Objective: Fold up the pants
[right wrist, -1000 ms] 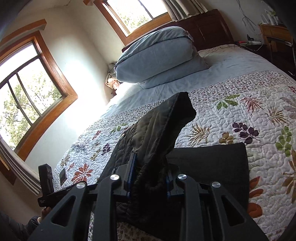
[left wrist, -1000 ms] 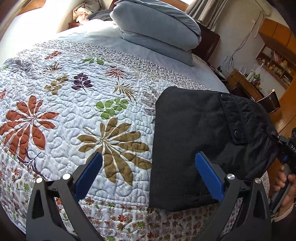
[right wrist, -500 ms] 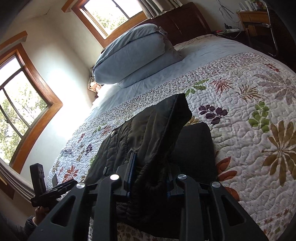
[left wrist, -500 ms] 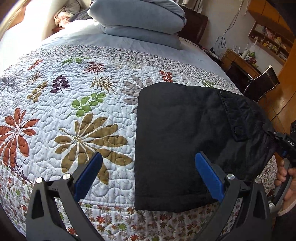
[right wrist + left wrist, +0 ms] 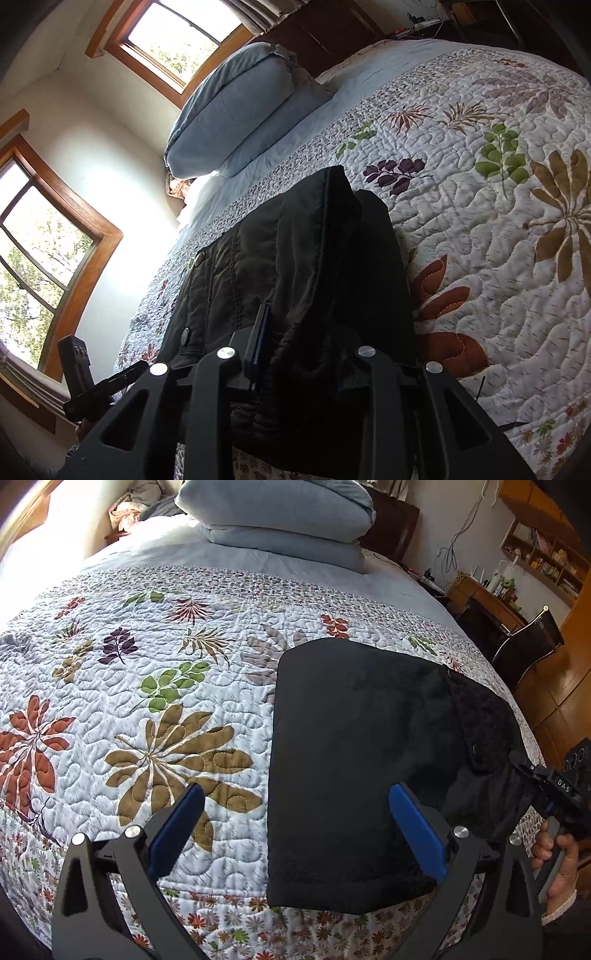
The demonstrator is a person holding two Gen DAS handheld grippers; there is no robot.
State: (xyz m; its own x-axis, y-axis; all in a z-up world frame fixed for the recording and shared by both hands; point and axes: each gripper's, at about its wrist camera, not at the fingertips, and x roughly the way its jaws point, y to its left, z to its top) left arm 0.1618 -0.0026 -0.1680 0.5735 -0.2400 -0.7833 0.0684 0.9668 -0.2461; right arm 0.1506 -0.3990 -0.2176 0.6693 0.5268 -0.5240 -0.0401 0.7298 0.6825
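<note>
Black pants [image 5: 354, 760] lie folded on the floral quilt [image 5: 155, 686] near the bed's front right corner. My left gripper [image 5: 295, 827] is open and empty, hovering over the quilt with its right blue pad above the pants' front edge. My right gripper [image 5: 299, 354] is shut on the pants' waistband end [image 5: 291, 266], lifting it off the folded lower layer [image 5: 384, 280]; it shows at the right edge of the left wrist view [image 5: 550, 794]. The waistband snaps [image 5: 199, 258] face up.
Stacked blue pillows [image 5: 280, 513] sit at the head of the bed against a dark headboard. A chair [image 5: 528, 642], desk and wooden shelves stand to the bed's right. Windows [image 5: 33, 251] line the wall on the far side.
The right gripper has carried the waistband end further over the folded pants. The left gripper has shifted right along the bed's front edge, still open.
</note>
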